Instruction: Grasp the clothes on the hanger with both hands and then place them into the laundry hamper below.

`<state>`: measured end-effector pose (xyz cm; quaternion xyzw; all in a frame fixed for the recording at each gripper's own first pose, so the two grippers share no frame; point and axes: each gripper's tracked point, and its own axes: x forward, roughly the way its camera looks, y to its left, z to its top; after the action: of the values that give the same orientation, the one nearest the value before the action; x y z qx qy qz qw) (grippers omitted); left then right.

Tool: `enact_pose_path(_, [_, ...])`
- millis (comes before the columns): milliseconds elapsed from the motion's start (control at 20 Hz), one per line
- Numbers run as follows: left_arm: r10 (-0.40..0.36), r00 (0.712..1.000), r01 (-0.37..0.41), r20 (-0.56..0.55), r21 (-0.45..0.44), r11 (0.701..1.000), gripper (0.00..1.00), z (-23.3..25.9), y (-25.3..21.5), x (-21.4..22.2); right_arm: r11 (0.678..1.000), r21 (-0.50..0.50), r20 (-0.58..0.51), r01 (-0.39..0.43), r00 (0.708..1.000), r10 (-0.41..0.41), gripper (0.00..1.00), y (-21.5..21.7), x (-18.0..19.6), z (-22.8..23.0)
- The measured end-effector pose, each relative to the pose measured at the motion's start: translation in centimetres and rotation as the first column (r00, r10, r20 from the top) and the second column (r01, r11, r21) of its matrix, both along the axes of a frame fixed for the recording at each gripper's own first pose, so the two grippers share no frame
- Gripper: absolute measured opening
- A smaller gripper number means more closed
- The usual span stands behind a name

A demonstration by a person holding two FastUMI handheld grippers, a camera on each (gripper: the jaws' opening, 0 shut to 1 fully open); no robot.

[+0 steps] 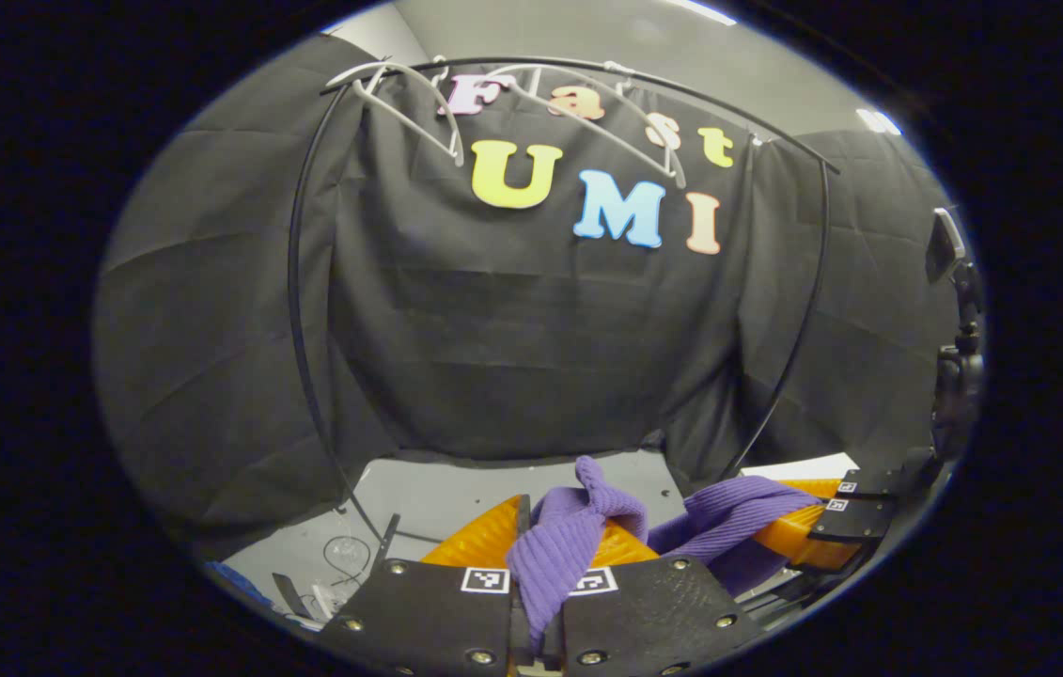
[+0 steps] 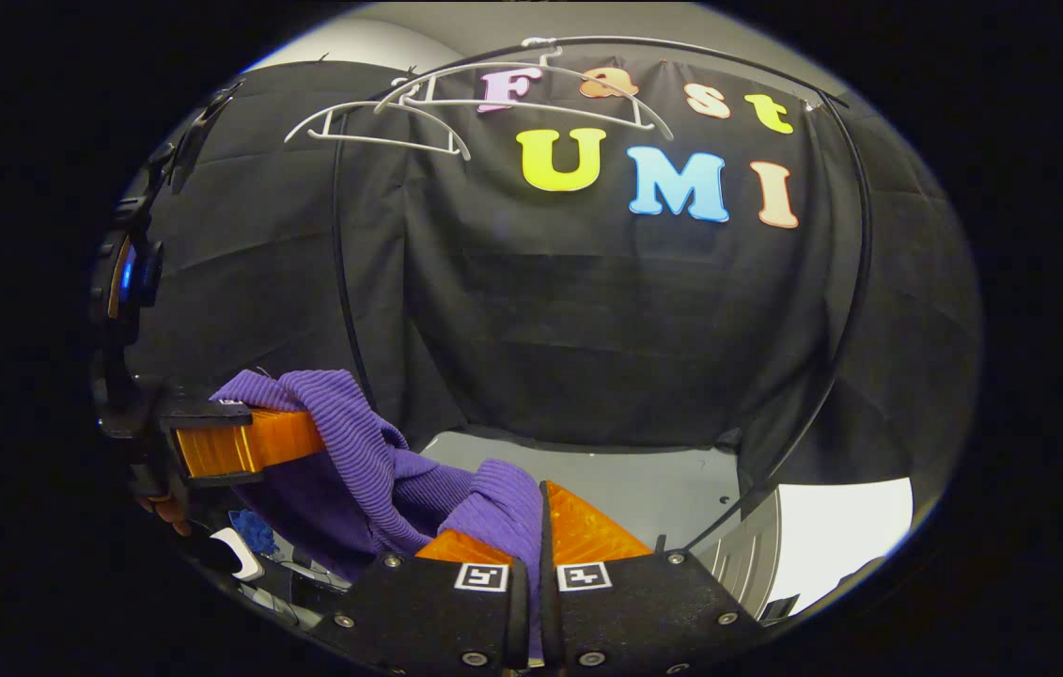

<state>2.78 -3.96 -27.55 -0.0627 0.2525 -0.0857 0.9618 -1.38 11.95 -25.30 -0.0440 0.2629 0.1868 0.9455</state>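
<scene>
A: Where is the garment?

B: The purple knit garment (image 1: 569, 541) is off the hangers and hangs between the two grippers. In the left gripper view the left gripper (image 1: 545, 527) has its fingers drawn close together with a bunched fold of the knit pinched between them; the cloth rises in a twisted knot above the tips and a strip trails down between the finger bases.

A: And the other one?

B: In the right gripper view the right gripper (image 2: 542, 517) is also narrow, its fingers clamped on a fold of the garment (image 2: 371, 461), which spills over the left finger. From there the cloth runs up and left to the left gripper (image 2: 244, 442), where it drapes over the top finger.

A: The hangers?

B: Two white hangers (image 1: 418, 103) hang bare on the black rail (image 1: 710, 94) at the top of the clothes rack, well above the garment. In the right gripper view they (image 2: 456, 103) sit near the rail's left end.

A: Anything below?

B: Grey floor (image 1: 456, 489) behind the rack, with some cables (image 1: 348, 550) near its left post. I cannot make out the hamper.
</scene>
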Motion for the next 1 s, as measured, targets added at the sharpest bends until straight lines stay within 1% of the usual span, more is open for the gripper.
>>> enact_pose_path(200, [0.022, 0.995, -0.022, -0.095, 0.007, 1.000, 0.01, -4.1, -0.5, -0.3, 0.998, -0.057, -0.084, -0.001, 0.996, -0.004, 0.05, -0.8, 0.3, -4.7])
enact_pose_path(300, [0.013, 0.992, -0.010, -0.128, 0.027, 1.000, 0.02, -5.9, -0.9, -0.7, 0.996, -0.082, -0.127, -0.015, 0.992, 0.004, 0.06, -1.1, -0.2, -6.3])
enact_pose_path(450, [0.003, 0.985, 0.006, -0.173, 0.055, 0.998, 0.01, -8.7, -0.5, -3.2, 0.994, -0.103, -0.204, -0.033, 0.979, 0.011, 0.07, -1.3, -1.4, -9.0])
enact_pose_path(550, [0.011, 0.978, 0.003, -0.208, 0.068, 0.998, 0.01, -9.9, -0.4, -3.8, 0.993, -0.113, -0.251, -0.036, 0.968, 0.006, 0.10, -1.4, -2.1, -10.2])
enact_pose_path(650, [0.031, 0.971, -0.012, -0.239, 0.081, 0.997, 0.02, -10.9, 0.1, -4.0, 0.992, -0.108, -0.302, -0.059, 0.953, 0.024, 0.11, -0.9, -2.7, -11.2])
enact_pose_path(750, [0.051, 0.961, -0.029, -0.271, 0.086, 0.996, 0.04, -11.8, 0.3, -4.5, 0.991, -0.116, -0.323, -0.073, 0.946, 0.032, 0.14, -0.9, -3.0, -11.4])
enact_pose_path(800, [0.066, 0.956, -0.039, -0.285, 0.097, 0.995, 0.07, -12.4, 0.5, -4.7, 0.990, -0.117, -0.334, -0.072, 0.942, 0.029, 0.16, -0.9, -3.2, -11.4])
enact_pose_path(850, [0.078, 0.952, -0.047, -0.297, 0.109, 0.993, 0.13, -12.8, 1.0, -5.3, 0.992, -0.110, -0.342, -0.066, 0.939, 0.024, 0.22, -0.6, -3.5, -11.5])
enact_pose_path(900, [0.080, 0.949, -0.050, -0.304, 0.103, 0.993, 0.17, -13.0, 1.0, -5.5, 0.993, -0.101, -0.340, -0.057, 0.940, 0.019, 0.25, -0.2, -3.5, -11.3])
enact_pose_path(950, [0.082, 0.949, -0.053, -0.306, 0.104, 0.993, 0.16, -12.9, 1.1, -6.0, 0.995, -0.092, -0.333, -0.050, 0.943, 0.017, 0.40, 0.4, -3.2, -11.1])
enact_pose_path(1000, [0.083, 0.956, -0.057, -0.282, 0.099, 0.993, 0.32, -12.4, 1.3, -5.7, 0.995, -0.084, -0.339, -0.046, 0.941, 0.015, 0.48, 0.7, -2.8, -11.0])
